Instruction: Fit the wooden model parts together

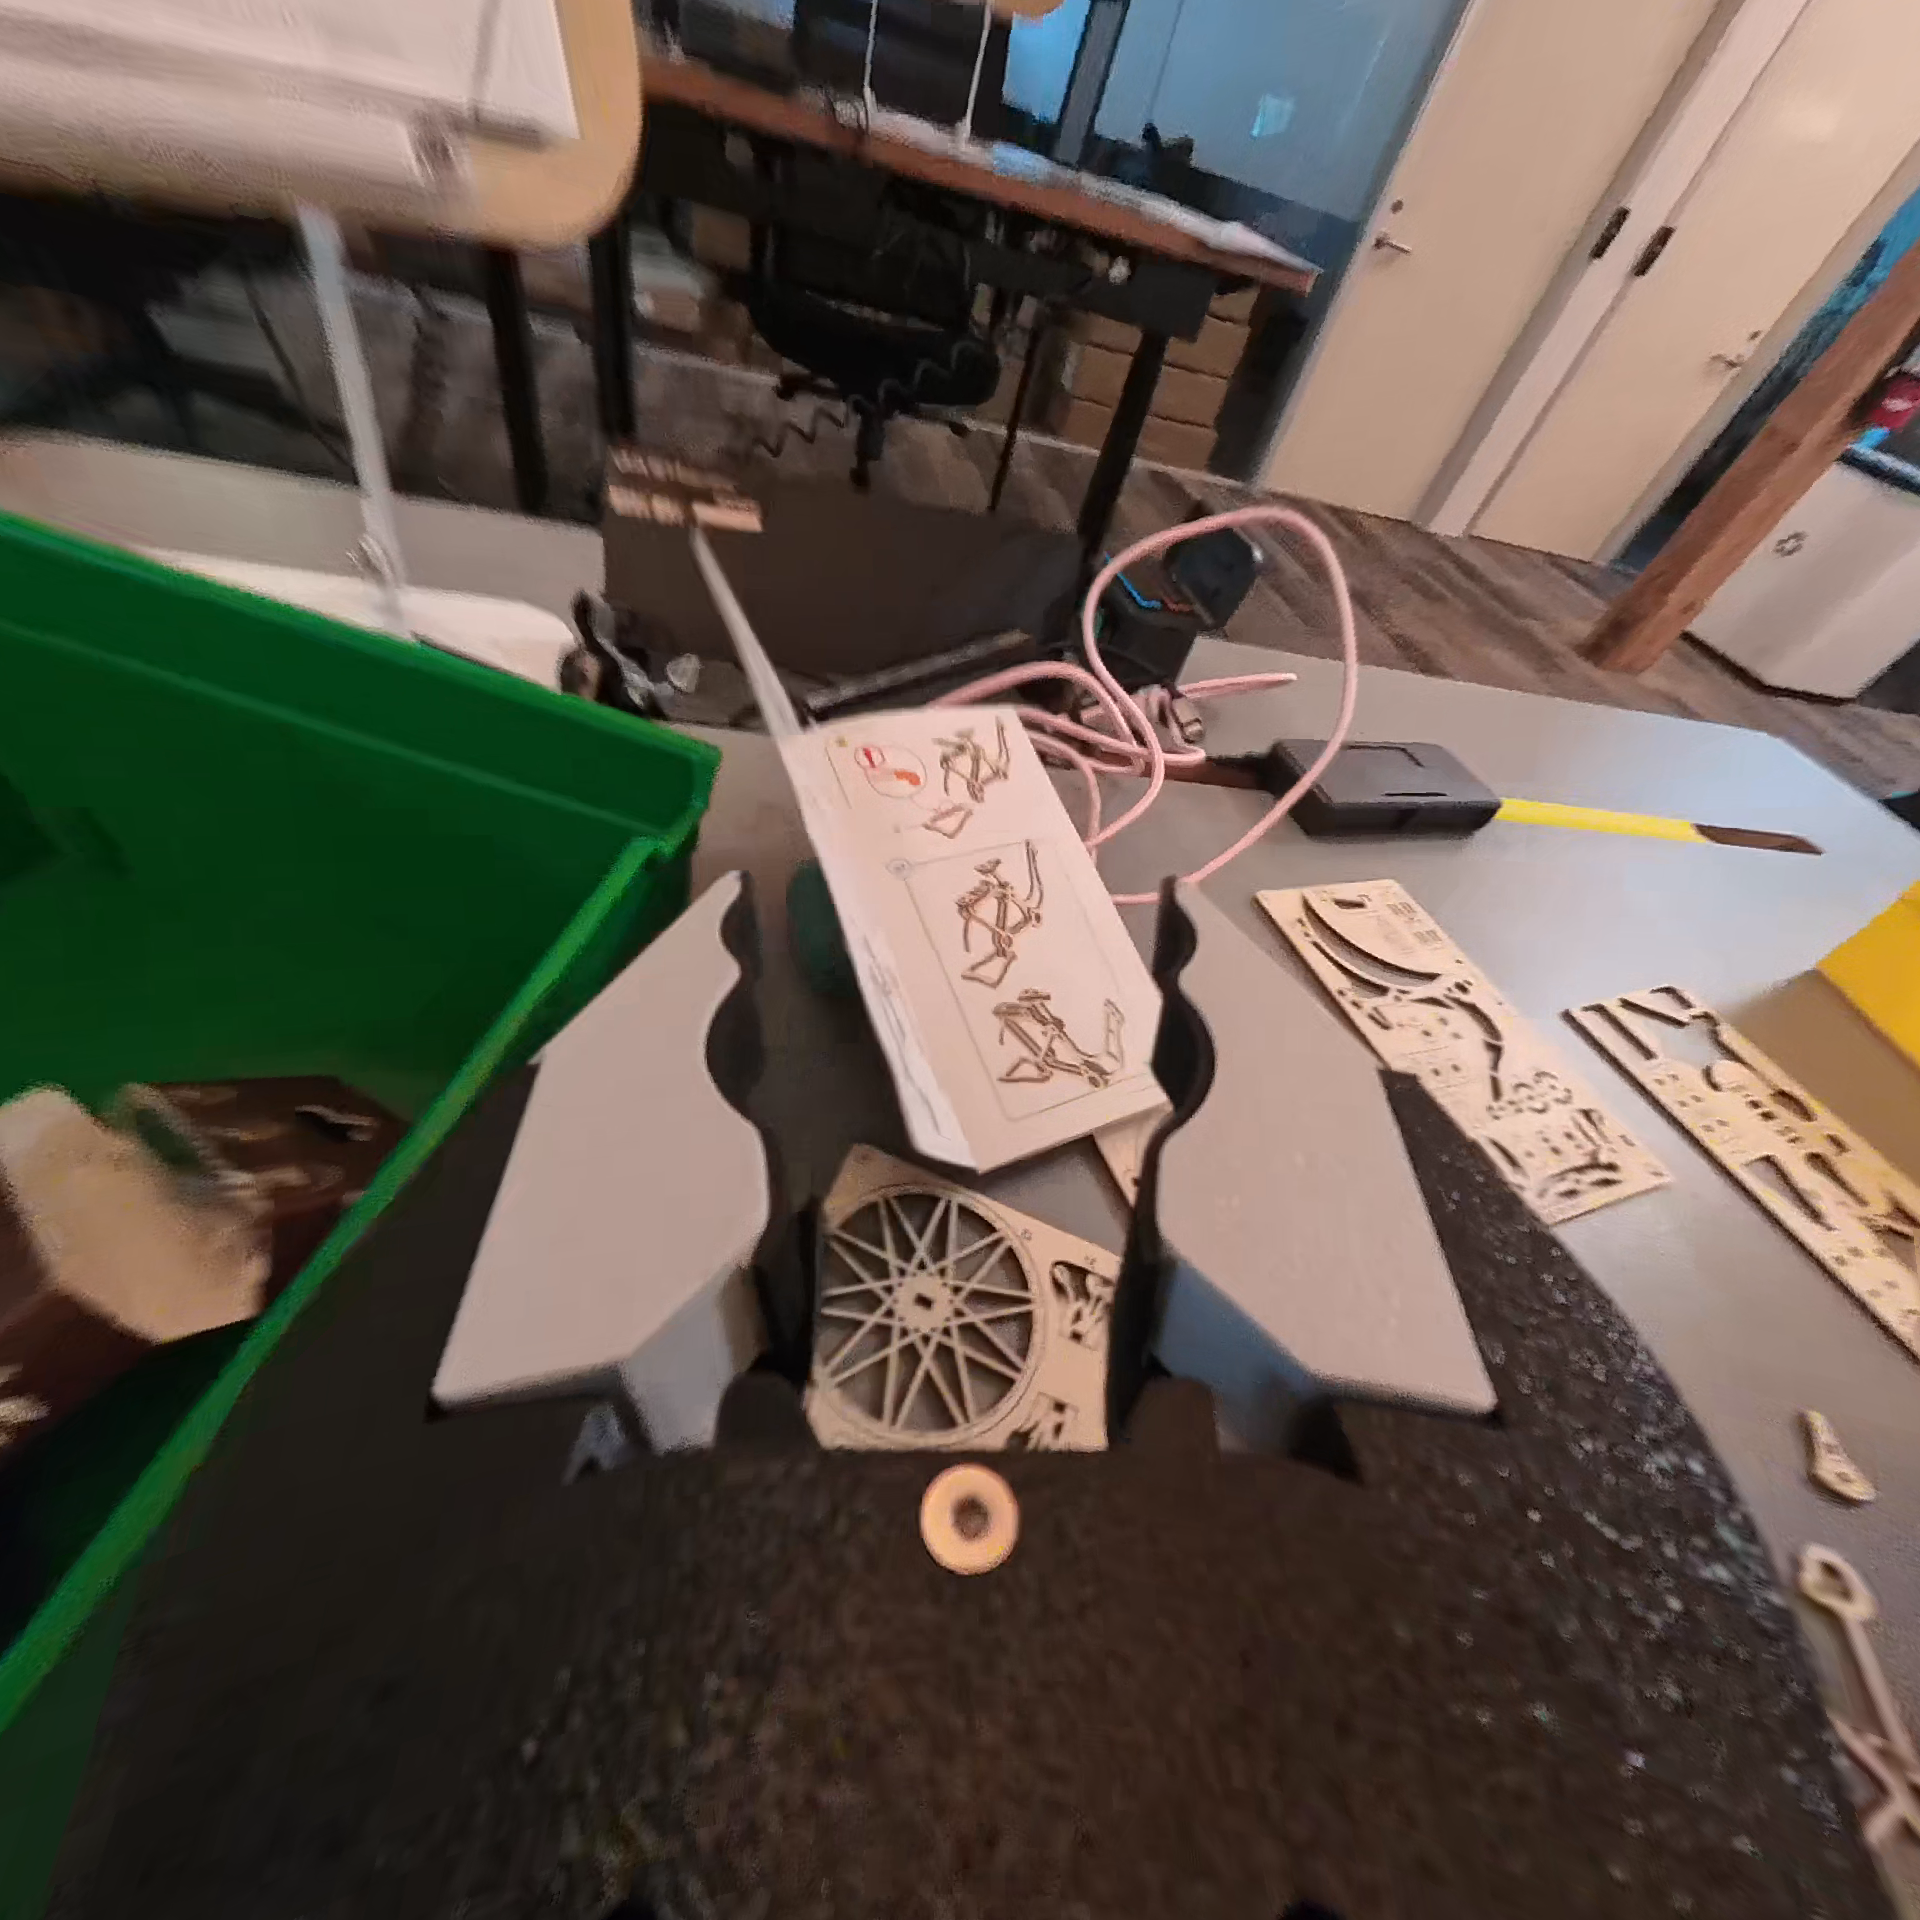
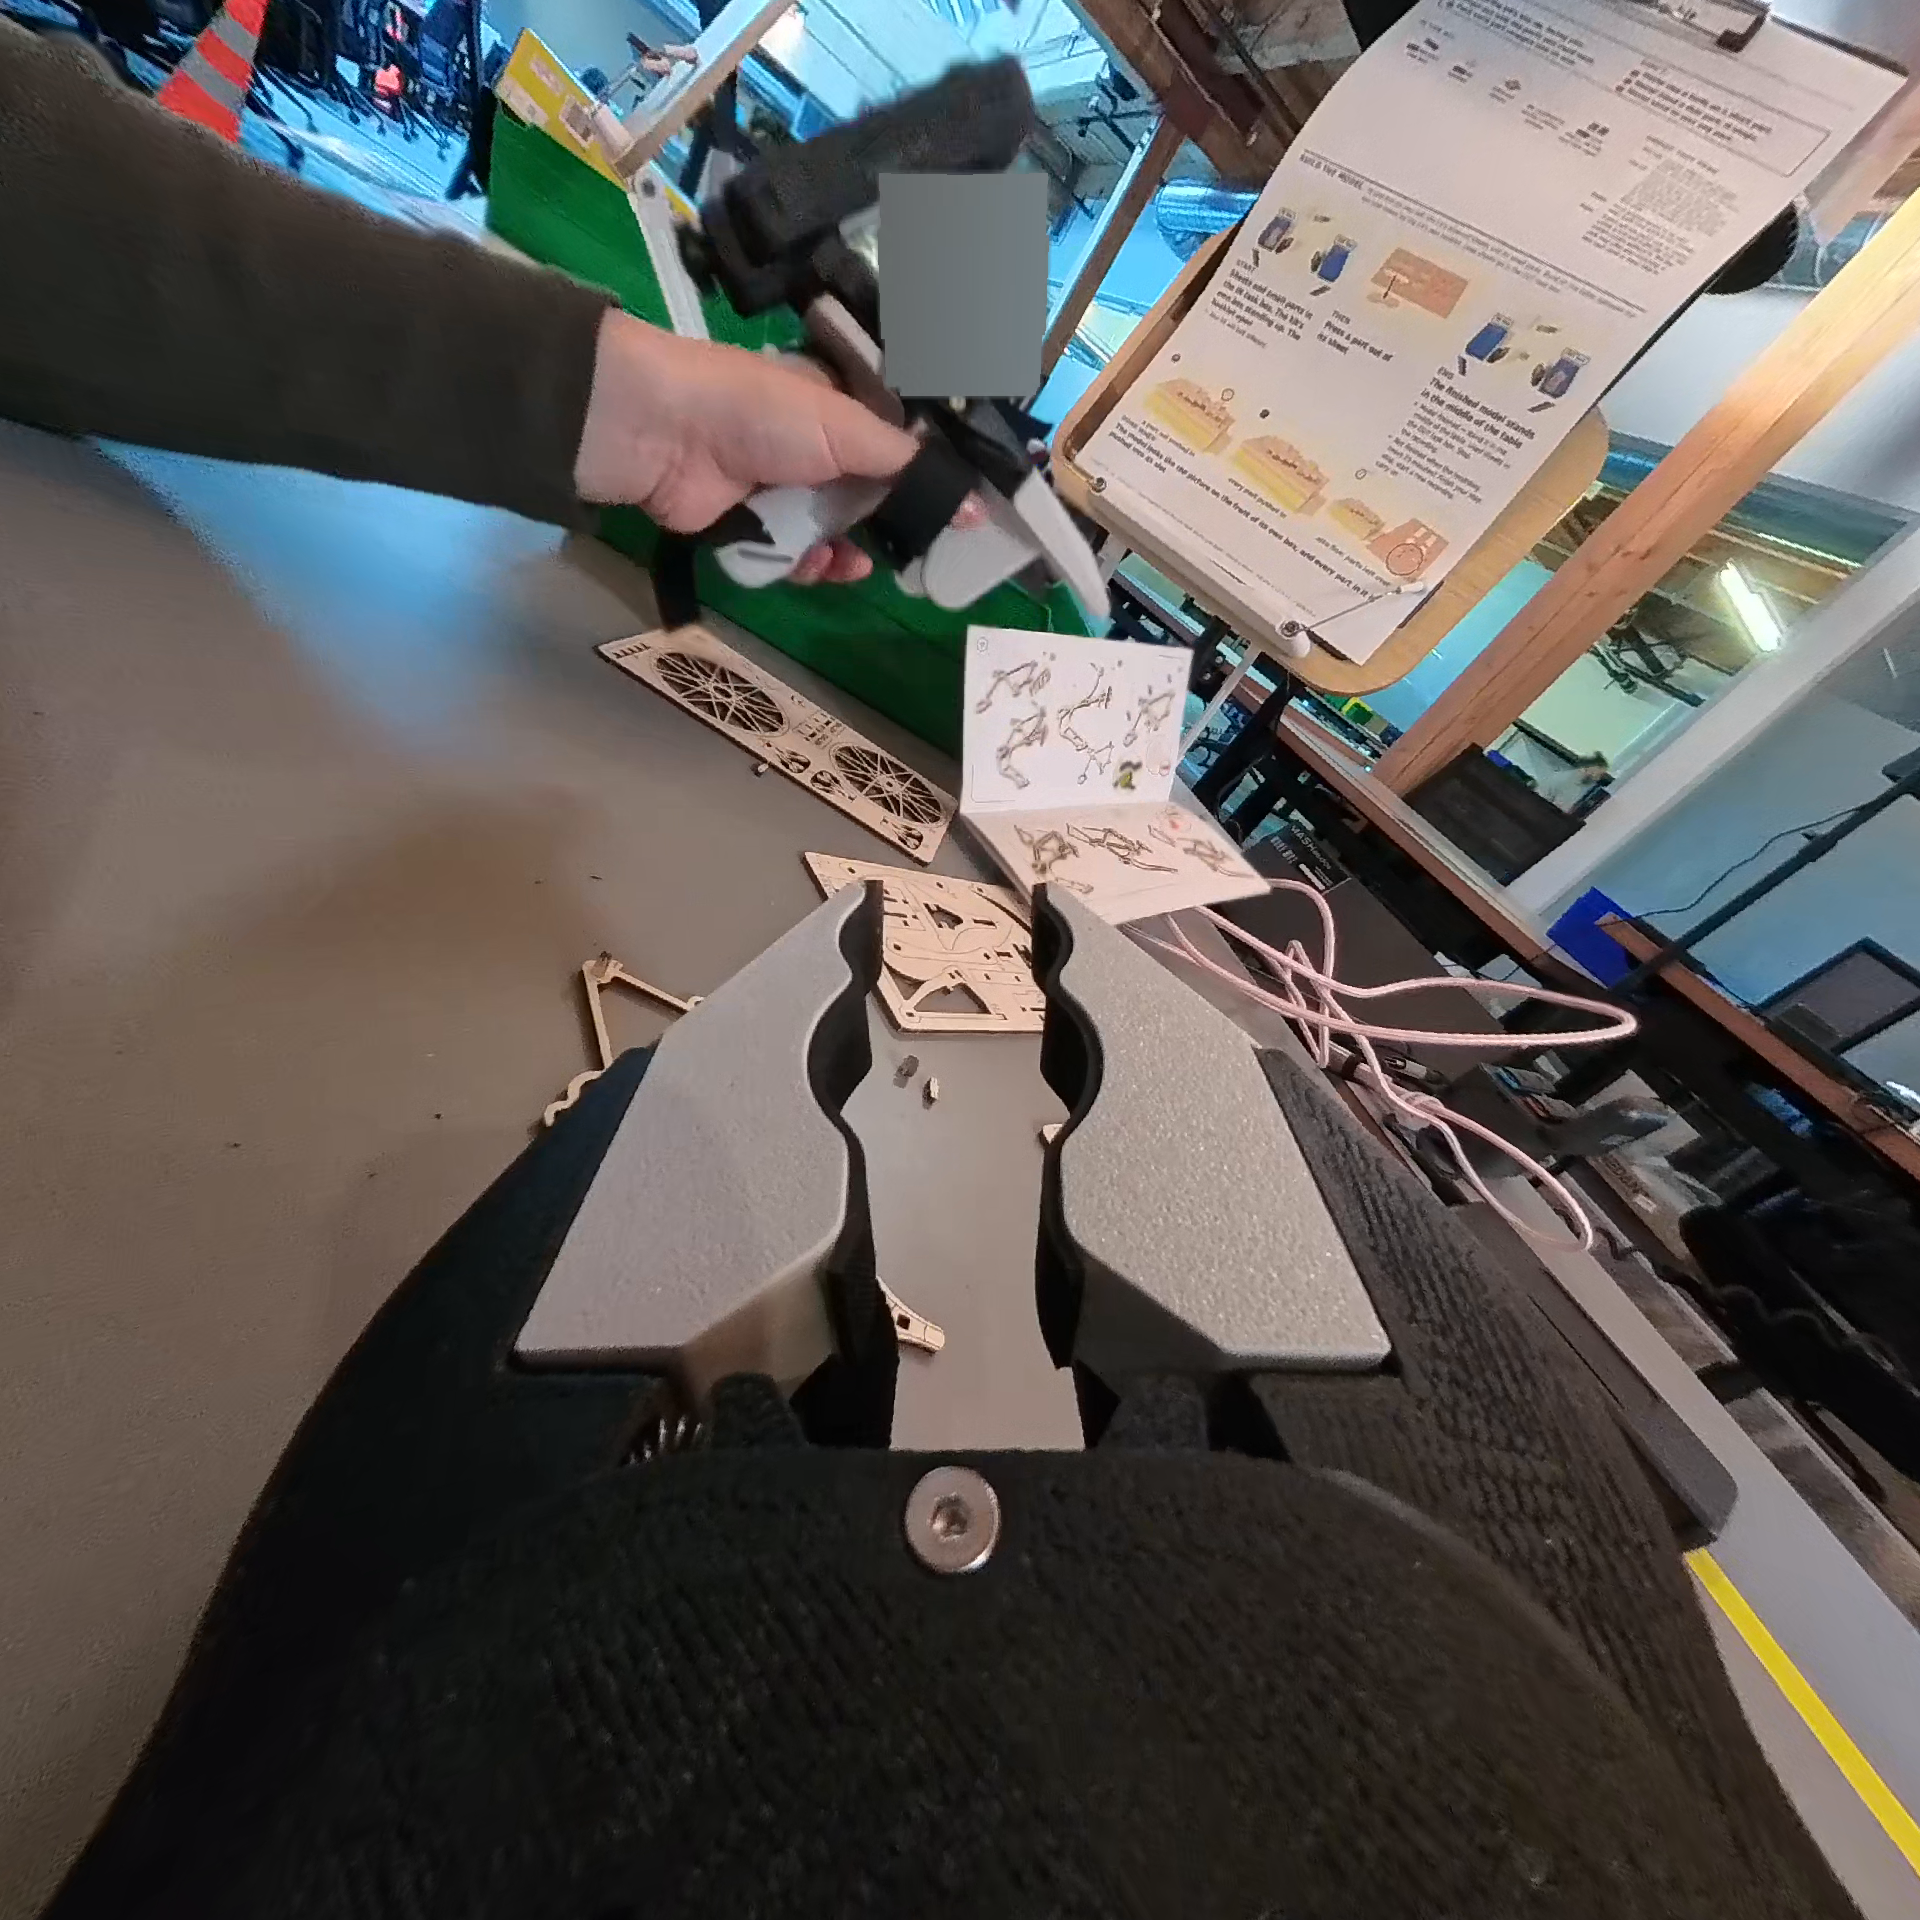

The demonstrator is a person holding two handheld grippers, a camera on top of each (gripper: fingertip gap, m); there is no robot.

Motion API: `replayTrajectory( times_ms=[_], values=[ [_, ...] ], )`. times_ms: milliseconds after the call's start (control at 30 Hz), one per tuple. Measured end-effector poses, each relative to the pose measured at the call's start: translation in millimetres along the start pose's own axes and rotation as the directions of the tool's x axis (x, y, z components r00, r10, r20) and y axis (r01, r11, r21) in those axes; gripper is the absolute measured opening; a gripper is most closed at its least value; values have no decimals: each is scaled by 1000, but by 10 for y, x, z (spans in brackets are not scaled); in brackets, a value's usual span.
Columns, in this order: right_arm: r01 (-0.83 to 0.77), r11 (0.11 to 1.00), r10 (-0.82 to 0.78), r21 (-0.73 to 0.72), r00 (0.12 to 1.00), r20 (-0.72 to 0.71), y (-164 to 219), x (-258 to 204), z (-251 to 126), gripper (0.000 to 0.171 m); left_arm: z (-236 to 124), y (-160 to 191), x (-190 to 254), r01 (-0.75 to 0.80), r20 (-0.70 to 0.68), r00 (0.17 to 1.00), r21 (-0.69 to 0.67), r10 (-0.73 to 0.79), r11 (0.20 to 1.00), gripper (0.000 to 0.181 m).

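We hold both tools released above the grey desk (image 2: 260, 935): our left gripper (image 1: 961, 1049) over the wheel sheet (image 1: 935, 1320), our right gripper (image 2: 951, 997) over another wooden sheet (image 2: 951, 961), near the booklet (image 2: 1091, 790).

Setting: shared office/workshop space. Evidence: black-legged desks (image 1: 966, 197), office chair (image 1: 883, 343), carpeted floor, white doors (image 1: 1621, 260), orange traffic cone (image 2: 213, 68), instruction sheet on clipboard stand (image 2: 1455, 332).

wheel sheet (image 2: 779, 743): flat on table, by green bin | frame sheets (image 1: 1455, 1039): flat, partly punched out
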State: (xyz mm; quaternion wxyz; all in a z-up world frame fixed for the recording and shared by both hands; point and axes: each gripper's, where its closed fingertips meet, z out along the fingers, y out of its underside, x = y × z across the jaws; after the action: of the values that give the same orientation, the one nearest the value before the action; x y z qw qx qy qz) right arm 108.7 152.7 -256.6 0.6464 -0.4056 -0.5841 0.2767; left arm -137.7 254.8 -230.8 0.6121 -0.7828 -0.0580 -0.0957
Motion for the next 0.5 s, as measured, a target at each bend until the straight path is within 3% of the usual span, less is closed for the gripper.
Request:
replayTrajectory(
  times_ms=[133, 267, 367, 500],
  values=[
    [18, 1000, -19, -6, 1000, -5, 4, 0, -1, 27, -504, -435, -1, -190, 102, 980, 226, 171, 955, 78],
    [43, 999, -44, -28, 999, -27, 43, 38, 4, 27, -952, -634, 107, -370, 197, 929, 436, 314, 820, 74],
    [57, 998, -59, -41, 997, -46, 59, 61, 7, 27, -986, -328, 381, -486, 179, 870, 470, 460, 737, 68],
    [82, 994, -87, -66, 994, -70, 85, 85, 15, 26, -995, 263, 1058, -645, 107, 711, 495, 695, 583, 51]
  ],
)
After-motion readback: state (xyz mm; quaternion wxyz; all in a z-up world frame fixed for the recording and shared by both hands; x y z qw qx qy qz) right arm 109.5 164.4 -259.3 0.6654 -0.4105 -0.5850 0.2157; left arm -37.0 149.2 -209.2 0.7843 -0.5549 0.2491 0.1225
